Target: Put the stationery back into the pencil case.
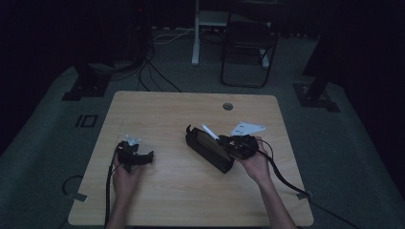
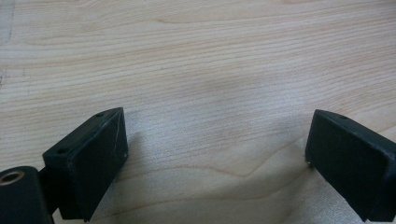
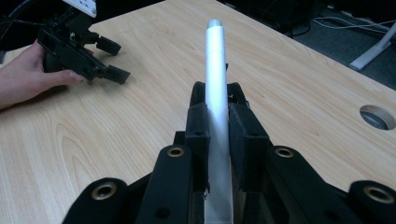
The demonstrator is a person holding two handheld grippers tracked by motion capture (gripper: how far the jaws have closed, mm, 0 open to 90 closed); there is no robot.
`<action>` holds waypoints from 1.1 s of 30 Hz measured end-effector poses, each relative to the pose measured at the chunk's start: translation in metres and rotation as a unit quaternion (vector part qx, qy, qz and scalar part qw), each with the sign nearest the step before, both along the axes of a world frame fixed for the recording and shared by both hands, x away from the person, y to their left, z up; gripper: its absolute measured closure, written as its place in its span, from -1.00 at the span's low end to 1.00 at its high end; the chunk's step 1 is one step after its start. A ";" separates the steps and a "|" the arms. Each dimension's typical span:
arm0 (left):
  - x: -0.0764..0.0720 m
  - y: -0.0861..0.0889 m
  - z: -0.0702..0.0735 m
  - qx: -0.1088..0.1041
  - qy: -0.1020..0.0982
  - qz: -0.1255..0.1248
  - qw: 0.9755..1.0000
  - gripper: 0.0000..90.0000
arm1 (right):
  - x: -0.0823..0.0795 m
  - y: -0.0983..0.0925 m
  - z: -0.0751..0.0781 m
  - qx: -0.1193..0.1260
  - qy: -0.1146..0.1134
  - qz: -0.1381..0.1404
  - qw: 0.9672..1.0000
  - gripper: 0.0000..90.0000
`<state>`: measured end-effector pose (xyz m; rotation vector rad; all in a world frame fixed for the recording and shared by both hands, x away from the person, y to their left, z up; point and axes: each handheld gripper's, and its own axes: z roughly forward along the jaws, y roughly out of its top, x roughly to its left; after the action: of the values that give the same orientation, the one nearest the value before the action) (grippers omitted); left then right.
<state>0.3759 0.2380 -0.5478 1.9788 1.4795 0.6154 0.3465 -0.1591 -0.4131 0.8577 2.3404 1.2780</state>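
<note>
My right gripper (image 1: 223, 140) is shut on a slim silver-white pen-like stick (image 1: 209, 131), just over a long black case (image 1: 210, 150) that lies aslant at the table's middle right. In the right gripper view the stick (image 3: 215, 60) runs straight out between the two pads (image 3: 247, 140), tip pointing away. At the table's left, a hand holds my left gripper (image 1: 149, 157) low on the wood with its jaws pointing right. Its jaws (image 2: 215, 135) stand wide apart over bare wood with nothing between them. The left gripper (image 3: 116, 59) also shows far off in the right gripper view.
The wooden table (image 1: 191, 186) has a round cable hole (image 1: 228, 106) near its far right edge. Beyond it on the dark carpet are a folding chair (image 1: 248, 43), a white desk leg (image 1: 196, 33) and loose cables (image 1: 153, 76).
</note>
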 end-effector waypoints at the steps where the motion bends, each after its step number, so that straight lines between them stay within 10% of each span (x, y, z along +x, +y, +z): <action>1: 0.000 0.000 0.000 0.000 0.000 0.000 1.000 -0.86 | 0.001 0.000 -0.001 -0.001 0.001 -0.001 1.000 0.75; 33: 0.000 0.000 0.000 0.000 0.000 0.000 1.000 -0.86 | 0.018 0.008 0.000 0.004 0.003 -0.004 1.000 0.75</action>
<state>0.3759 0.2380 -0.5478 1.9778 1.4794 0.6159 0.3643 -0.1509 -0.4126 0.8735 2.3359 1.2842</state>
